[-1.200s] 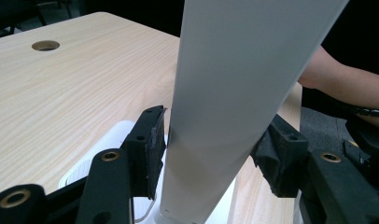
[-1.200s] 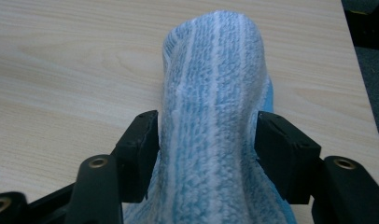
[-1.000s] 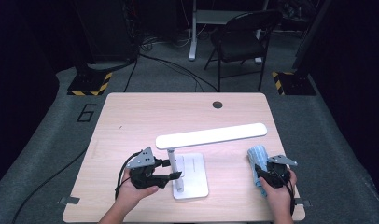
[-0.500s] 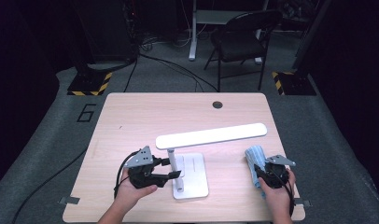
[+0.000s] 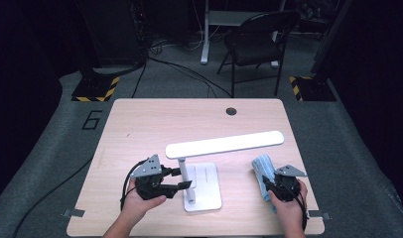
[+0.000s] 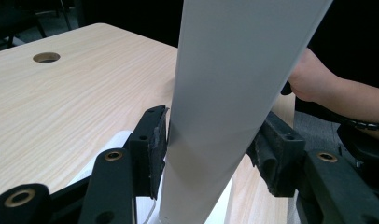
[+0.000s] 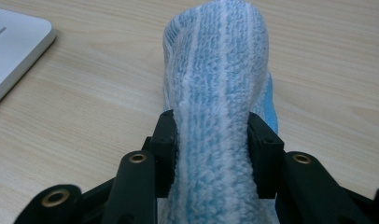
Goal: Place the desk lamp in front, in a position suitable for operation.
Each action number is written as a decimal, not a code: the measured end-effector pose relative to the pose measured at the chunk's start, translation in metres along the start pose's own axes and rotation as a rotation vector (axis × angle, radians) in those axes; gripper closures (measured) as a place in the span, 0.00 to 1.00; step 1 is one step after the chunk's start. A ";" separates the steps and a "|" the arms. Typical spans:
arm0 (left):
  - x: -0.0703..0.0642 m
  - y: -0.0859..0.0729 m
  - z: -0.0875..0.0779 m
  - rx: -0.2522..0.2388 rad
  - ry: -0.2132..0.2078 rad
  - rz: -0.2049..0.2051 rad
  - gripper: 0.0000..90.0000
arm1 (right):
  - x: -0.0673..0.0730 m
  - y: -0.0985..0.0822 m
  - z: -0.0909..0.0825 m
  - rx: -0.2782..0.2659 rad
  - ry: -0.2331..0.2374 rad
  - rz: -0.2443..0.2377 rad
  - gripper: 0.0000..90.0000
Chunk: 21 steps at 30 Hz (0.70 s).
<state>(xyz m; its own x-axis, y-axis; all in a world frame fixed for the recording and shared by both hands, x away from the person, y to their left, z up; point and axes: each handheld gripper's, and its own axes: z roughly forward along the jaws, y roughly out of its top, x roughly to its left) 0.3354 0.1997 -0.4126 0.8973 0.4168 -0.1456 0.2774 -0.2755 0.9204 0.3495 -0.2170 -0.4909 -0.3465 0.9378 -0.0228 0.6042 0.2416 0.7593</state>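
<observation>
A white desk lamp stands at the table's front middle, with a flat base [image 5: 207,186] and a long bar head [image 5: 224,144]. My left gripper [image 5: 183,178] [image 6: 211,135] comes in from the left and is shut on the lamp's upright stem [image 6: 225,93], a pad pressed on each side. At the front right, my right gripper [image 5: 268,179] [image 7: 211,135] is shut on a blue and white striped cloth [image 5: 260,167] [image 7: 215,70]. Its jaws have just been closing with the cloth between them. The cloth bulges up past the pads, and its far end rests on the table.
A round cable hole [image 5: 231,111] [image 6: 46,57] sits near the table's far edge. The lamp base's corner [image 7: 15,46] lies left of the cloth. The person's other hand [image 6: 318,84] is beyond the stem. A folding chair [image 5: 254,39] stands on the floor behind the table.
The right hand has shifted a little with the cloth in its jaws. The left hand and the lamp have kept their place.
</observation>
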 end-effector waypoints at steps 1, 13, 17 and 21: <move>0.000 0.001 0.000 -0.007 0.007 0.001 0.54 | 0.001 0.000 -0.001 -0.004 -0.002 0.001 0.68; -0.004 0.011 -0.002 0.000 0.016 0.017 0.54 | 0.020 0.009 -0.004 -0.019 0.077 -0.016 0.69; -0.005 0.016 -0.004 -0.011 0.013 0.016 0.54 | 0.032 0.016 -0.001 -0.014 0.099 -0.053 0.69; -0.004 0.021 -0.006 0.004 0.010 0.022 0.54 | 0.044 0.022 0.002 -0.003 0.127 -0.072 0.69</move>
<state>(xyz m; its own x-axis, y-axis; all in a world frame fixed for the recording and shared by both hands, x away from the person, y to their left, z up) 0.3354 0.1970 -0.3907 0.8997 0.4193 -0.1216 0.2590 -0.2885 0.9218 0.3491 -0.1703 -0.4762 -0.4768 0.8790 0.0056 0.5724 0.3057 0.7609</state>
